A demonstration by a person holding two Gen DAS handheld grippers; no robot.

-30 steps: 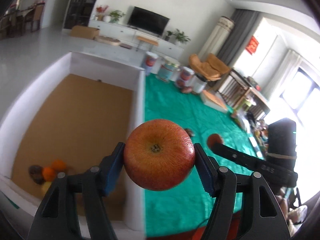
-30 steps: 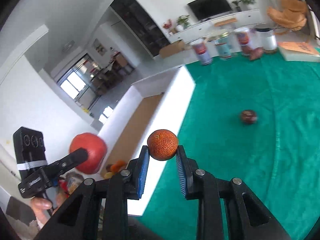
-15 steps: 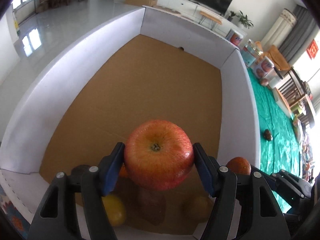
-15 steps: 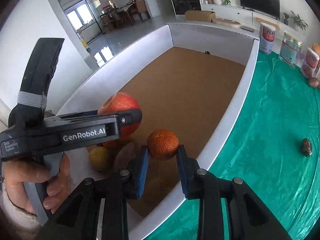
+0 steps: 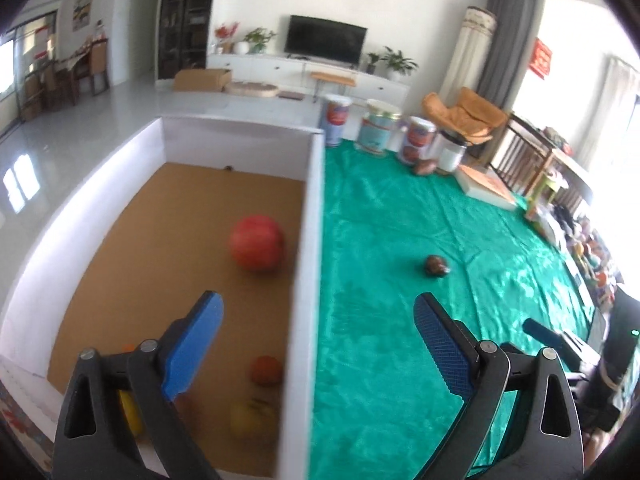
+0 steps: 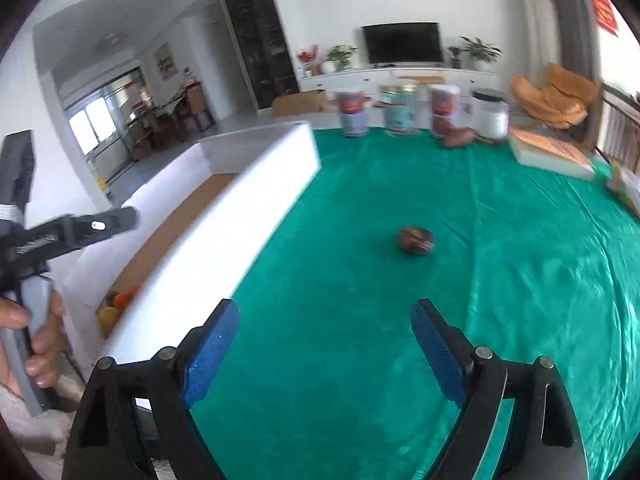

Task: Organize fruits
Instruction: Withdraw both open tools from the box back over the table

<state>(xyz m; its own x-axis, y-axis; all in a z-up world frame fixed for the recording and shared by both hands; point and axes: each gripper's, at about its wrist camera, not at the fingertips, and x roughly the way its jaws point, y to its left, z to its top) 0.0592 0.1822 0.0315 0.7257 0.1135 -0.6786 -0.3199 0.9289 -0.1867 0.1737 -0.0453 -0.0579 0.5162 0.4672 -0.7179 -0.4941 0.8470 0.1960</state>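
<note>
Both blue-padded left tongs [image 5: 316, 324] and right tongs [image 6: 324, 332] are opening, empty, while the smooth round red apple [image 5: 256, 248] lies inside the white-walled, brown-floored cardboard box [image 5: 310, 216], a wrinkled dark fruit [image 6: 415, 240] outside on glossy green cloth [image 6: 520, 248].

Green cloth [image 5: 384, 360] under box [image 5: 308, 280], brown fruit [image 5: 437, 266].

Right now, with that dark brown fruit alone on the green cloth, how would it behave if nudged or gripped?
The dark brown fruit looks rounded, so a nudge would probably roll it. The green cloth is wrinkled, which may stop it soon. It looks small, likely light, so it should fit easily between open fingers.
</note>
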